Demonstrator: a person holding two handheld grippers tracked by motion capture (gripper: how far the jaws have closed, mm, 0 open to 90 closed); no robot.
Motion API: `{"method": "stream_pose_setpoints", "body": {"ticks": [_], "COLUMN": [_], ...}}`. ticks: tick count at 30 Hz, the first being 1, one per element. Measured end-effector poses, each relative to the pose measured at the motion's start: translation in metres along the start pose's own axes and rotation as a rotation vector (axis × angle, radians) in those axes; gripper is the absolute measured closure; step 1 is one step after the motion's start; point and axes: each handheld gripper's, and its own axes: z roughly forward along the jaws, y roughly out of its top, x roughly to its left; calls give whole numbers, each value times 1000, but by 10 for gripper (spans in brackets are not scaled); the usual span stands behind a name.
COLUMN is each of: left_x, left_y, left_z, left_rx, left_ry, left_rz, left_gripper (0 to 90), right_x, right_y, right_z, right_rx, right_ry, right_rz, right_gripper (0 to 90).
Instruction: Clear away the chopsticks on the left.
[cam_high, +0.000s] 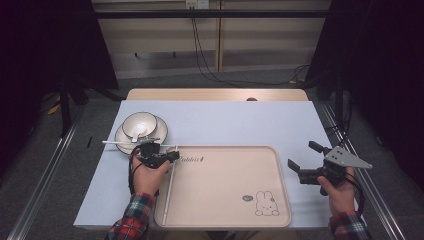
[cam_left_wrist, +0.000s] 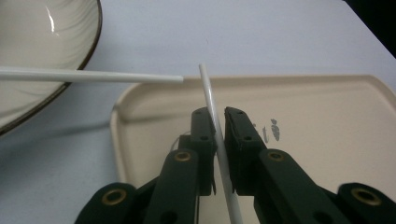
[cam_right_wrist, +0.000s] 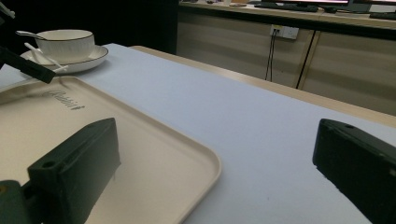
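Now the left hand-held gripper (cam_high: 172, 154) is clenching a thin white chopstick (cam_left_wrist: 215, 121) between its jaws, over the left edge of the beige tray (cam_high: 225, 210). In the left gripper view the stick is running up between the two black pads, its tip reaching past them toward the tray's rim. A second white chopstick (cam_left_wrist: 93, 75) is lying crosswise just beyond, one part of it over the bowl (cam_high: 140, 125), its end coming close to the tip of the held one. The bowl is sitting on a saucer (cam_high: 161, 131) at the left rear of the pale surface (cam_high: 225, 125), with a spoon (cam_high: 138, 133) resting in it. The right hand-held gripper (cam_high: 302, 157) is hanging released just off the tray's right edge, its jaws spread wide with nothing between them.
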Motion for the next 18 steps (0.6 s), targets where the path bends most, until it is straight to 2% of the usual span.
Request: {"method": "stream_pose_setpoints", "body": {"ticks": [2,17,18], "left_x": [0,7,7], "left_y": [-1,-6,-6], "left_z": [1,1,2], "left_rx": [9,28,32], "left_ry": [7,38,45], "left_rz": [10,11,20], "left_gripper": [827,813,812], "right_x": [0,-1,-1], "right_y": [0,0,0], "right_z": [0,-1,-1], "right_rx": [4,0,0], "right_ry": [-3,-4,-5], "right_rz": [-3,1,2], "right_gripper": [1,1,1]}}
